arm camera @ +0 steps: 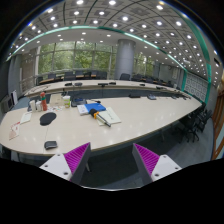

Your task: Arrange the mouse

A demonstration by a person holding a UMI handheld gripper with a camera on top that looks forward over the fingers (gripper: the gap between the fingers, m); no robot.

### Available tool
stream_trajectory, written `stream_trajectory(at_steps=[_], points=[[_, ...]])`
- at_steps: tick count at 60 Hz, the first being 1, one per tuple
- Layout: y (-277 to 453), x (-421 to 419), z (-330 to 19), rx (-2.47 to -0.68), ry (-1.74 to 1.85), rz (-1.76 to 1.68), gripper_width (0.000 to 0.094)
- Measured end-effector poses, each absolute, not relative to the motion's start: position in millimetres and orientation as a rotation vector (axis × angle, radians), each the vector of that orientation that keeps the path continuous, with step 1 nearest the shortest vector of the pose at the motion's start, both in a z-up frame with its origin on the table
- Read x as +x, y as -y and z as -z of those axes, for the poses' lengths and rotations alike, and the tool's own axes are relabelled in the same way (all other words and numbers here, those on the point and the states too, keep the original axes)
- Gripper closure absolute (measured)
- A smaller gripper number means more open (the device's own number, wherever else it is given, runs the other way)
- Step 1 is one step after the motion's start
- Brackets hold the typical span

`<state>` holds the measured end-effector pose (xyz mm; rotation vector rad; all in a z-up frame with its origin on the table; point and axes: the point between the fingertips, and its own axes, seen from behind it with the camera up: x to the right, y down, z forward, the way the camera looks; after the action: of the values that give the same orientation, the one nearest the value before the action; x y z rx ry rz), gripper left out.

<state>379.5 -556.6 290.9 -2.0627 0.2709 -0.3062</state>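
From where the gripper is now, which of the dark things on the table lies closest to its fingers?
The small dark object at the table's near edge, just beyond the open gripper. The dark oval item lies farther back, and the blue item farther still.

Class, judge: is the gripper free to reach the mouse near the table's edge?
Probably yes: the mouse lies ahead and left of the gripper, whose jaws are open, and nothing stands in the way.

Long table (150, 118) runs beyond the gripper (108, 160); fingers apart, nothing between them. Mouse pad (47, 119) toward table's left end; small dark object (50, 145) at near edge ahead of left finger. Papers (96, 110) mid-table. Chairs (192, 125) off right end
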Motion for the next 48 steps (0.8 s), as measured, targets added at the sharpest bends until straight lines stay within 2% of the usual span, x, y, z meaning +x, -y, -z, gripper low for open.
stream_trajectory(at_steps=[7,19,34,48], points=[[556,377,-280,-2.083,-0.276,0.287,0.0077],[543,352,-235,-2.144,-0.261,0.247,0.0076],[500,252,-129,-2.217,-0.173,0.139,0.0082],[405,124,-57,-2.178,-0.117,0.009,0.0082]])
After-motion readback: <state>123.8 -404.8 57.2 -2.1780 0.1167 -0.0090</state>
